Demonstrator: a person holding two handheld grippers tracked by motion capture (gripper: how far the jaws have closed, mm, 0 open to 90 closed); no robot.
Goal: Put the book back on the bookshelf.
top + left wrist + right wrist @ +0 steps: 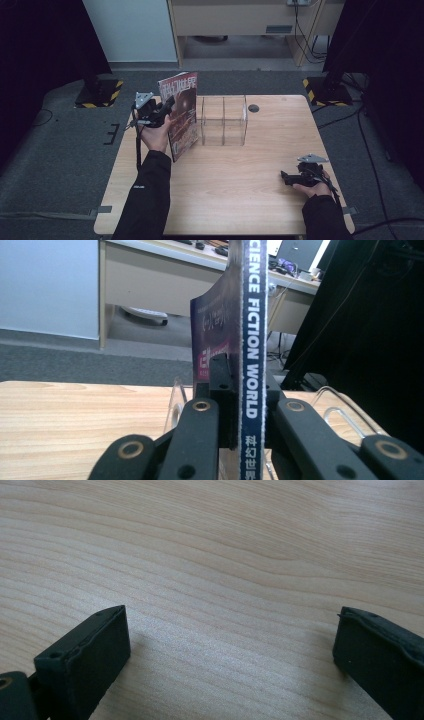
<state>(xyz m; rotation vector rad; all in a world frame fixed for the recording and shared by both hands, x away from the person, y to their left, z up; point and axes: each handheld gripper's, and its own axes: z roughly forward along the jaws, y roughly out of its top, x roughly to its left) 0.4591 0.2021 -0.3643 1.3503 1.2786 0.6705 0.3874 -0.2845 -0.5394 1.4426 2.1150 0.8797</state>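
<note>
Pale wood grain covers the surface [225, 180], which stands on grey carpet with a desk and cables behind it. Near its far edge sits a clear plastic organizer [224, 120] with upright dividers forming slots, all of them apparently empty. The left gripper [162, 111] is pinching a magazine [181, 115] by its spine, holding it upright just to the left of the organizer, with its lower edge close to the wood; whether it touches, I cannot tell. In the left gripper view the spine [252, 355] runs straight up between the 2 clamped jaws, and the clear curved walls of the organizer [345, 410] show just beyond. The right gripper [286, 178] rests low near the right front corner, jaws spread with nothing between them. By my reading, the pick-up is done and the magazine is stood on edge; what is left is shifting it across, lowering it into 1 slot, and releasing it.
</note>
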